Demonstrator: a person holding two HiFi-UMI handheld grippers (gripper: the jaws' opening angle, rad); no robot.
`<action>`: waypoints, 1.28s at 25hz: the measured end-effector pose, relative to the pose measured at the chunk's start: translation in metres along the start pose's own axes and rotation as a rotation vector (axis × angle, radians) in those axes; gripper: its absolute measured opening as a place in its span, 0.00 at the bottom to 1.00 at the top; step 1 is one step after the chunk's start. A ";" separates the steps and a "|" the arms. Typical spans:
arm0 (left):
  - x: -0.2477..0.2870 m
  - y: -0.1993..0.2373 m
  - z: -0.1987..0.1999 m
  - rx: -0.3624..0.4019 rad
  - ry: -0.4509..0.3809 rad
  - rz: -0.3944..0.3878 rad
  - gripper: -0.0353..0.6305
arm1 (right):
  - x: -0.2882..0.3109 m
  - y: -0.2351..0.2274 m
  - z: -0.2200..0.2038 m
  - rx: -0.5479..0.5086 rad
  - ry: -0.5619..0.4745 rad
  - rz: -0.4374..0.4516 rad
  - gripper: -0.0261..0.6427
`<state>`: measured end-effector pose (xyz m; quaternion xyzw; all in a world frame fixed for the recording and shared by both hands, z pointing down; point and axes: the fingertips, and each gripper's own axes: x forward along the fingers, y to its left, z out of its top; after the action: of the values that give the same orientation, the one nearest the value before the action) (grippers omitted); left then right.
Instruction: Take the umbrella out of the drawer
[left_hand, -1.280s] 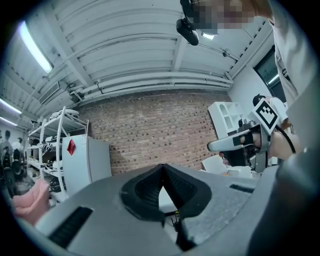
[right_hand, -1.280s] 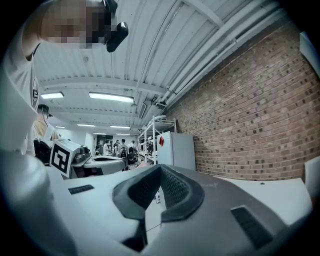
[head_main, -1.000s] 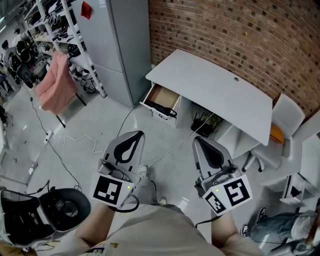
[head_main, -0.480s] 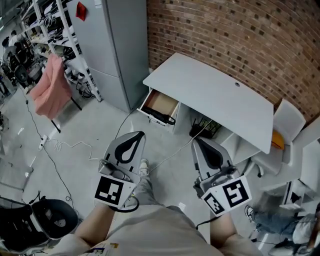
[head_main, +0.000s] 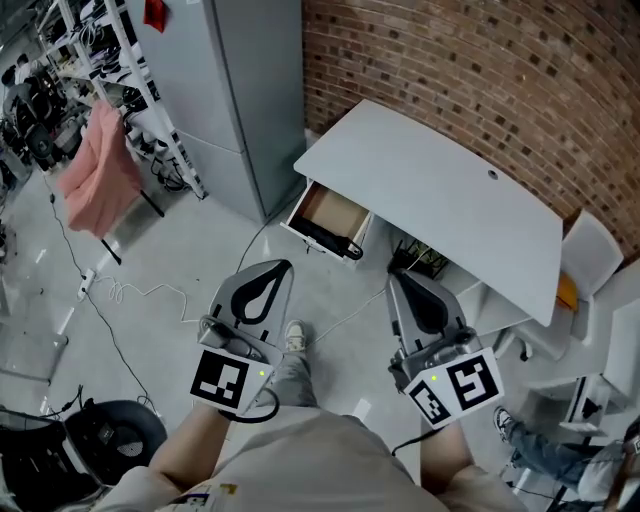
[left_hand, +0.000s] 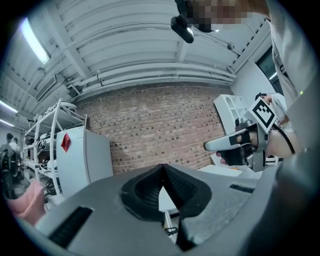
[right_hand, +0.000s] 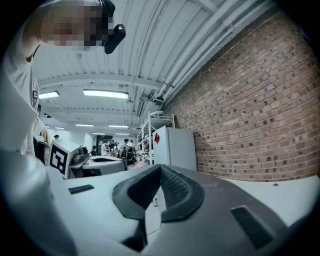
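I'm holding the left gripper (head_main: 281, 267) and the right gripper (head_main: 393, 278) with jaws pressed together, both empty, level over the grey concrete floor (head_main: 190, 250) and well short of the white bench (head_main: 450, 190). The wood-lined white drawer (head_main: 332, 210) under the bench is standing open. The slim black folded umbrella (head_main: 322, 236) is lying along the drawer's front edge, as far as I'm judging. Likely light, with a stiff shaft and soft, slippery fabric, so I'm planning to grip across mid-body or the handle end.
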<state>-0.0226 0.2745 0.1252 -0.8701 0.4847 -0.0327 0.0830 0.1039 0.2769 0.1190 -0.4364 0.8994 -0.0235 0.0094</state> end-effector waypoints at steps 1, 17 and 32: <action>0.006 0.007 -0.004 -0.006 0.002 -0.002 0.06 | 0.010 -0.002 -0.002 -0.001 0.006 0.000 0.05; 0.139 0.149 -0.049 -0.059 0.058 -0.090 0.06 | 0.198 -0.062 -0.002 0.012 0.079 -0.024 0.05; 0.236 0.238 -0.078 -0.113 0.066 -0.172 0.06 | 0.312 -0.112 -0.006 0.018 0.102 -0.061 0.05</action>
<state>-0.1087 -0.0576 0.1541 -0.9103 0.4116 -0.0411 0.0149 -0.0015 -0.0368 0.1315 -0.4615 0.8849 -0.0539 -0.0332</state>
